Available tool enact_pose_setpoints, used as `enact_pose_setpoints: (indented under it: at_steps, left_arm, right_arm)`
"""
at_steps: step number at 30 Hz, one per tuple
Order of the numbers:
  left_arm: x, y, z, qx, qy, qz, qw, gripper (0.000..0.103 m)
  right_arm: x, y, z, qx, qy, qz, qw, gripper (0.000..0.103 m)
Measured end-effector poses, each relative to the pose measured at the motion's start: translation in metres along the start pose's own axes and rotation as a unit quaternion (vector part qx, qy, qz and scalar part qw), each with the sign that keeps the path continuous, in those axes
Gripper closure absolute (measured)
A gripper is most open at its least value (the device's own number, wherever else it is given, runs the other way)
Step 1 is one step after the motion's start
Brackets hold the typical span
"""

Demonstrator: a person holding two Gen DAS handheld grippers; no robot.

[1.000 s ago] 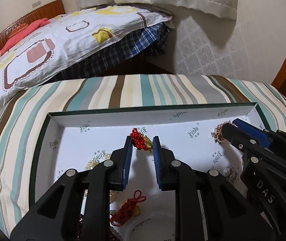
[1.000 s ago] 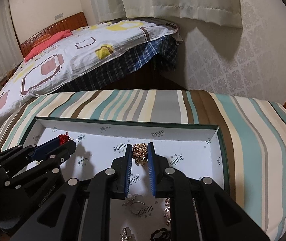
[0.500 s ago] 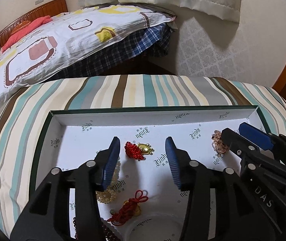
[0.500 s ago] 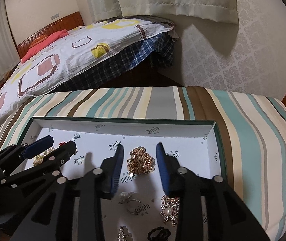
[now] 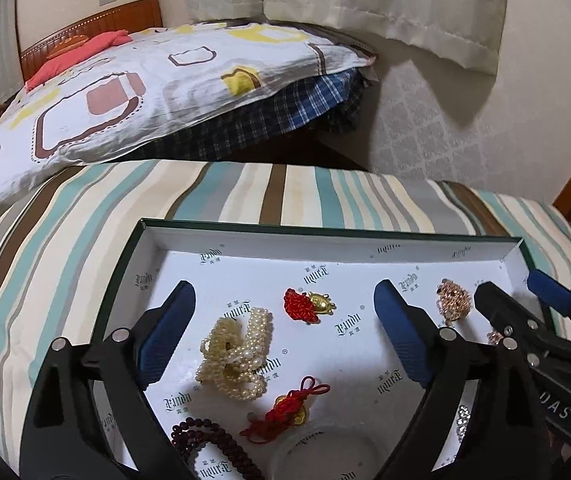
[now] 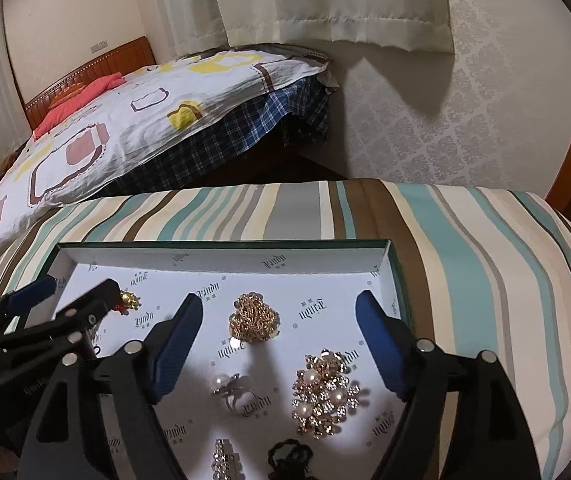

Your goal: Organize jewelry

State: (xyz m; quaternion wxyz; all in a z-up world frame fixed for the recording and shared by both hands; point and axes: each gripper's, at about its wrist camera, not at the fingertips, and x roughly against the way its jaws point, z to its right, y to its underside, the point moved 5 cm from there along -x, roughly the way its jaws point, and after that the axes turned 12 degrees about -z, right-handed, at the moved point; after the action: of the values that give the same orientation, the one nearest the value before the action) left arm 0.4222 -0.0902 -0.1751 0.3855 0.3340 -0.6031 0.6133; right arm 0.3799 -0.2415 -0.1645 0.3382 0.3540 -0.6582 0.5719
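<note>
Left gripper (image 5: 284, 322): jaws wide apart, just been opening, nothing pinched. Red knot charm with gold piece (image 5: 308, 305) lies free on the box floor between and just ahead of the fingertips. Pearl strand (image 5: 237, 356) heaped between the fingers, nearer its left pad. Second red tassel charm (image 5: 285, 408) closer in toward the gripper body; dark bead strand (image 5: 209, 440) under its left finger.

Right gripper (image 6: 279, 320): jaws likewise spread, just been opening, empty. Gold chain cluster (image 6: 254, 323) rests loose between the fingertips, touching neither pad. Pearl ring (image 6: 234, 392) and pearl-and-gold brooch (image 6: 325, 392) sit nearer the gripper body.

All pieces inside the white-lined box (image 6: 221, 254), which sits on the striped cover (image 6: 485, 264)
</note>
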Motion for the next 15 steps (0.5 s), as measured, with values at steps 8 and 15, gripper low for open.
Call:
enact_pose_setpoints:
  at_steps: [8, 15]
  left_arm:
    - [0.037, 0.01, -0.004, -0.009, -0.009, 0.044, 0.9989, 0.013]
    - [0.082, 0.05, -0.007, -0.035, -0.021, 0.088, 0.9953, 0.01]
  right_arm:
    - [0.028, 0.012, 0.002, -0.004, 0.013, 0.023, 1.0, 0.023]
    - [0.064, 0.043, 0.0, -0.007, 0.017, 0.047, 0.999, 0.022]
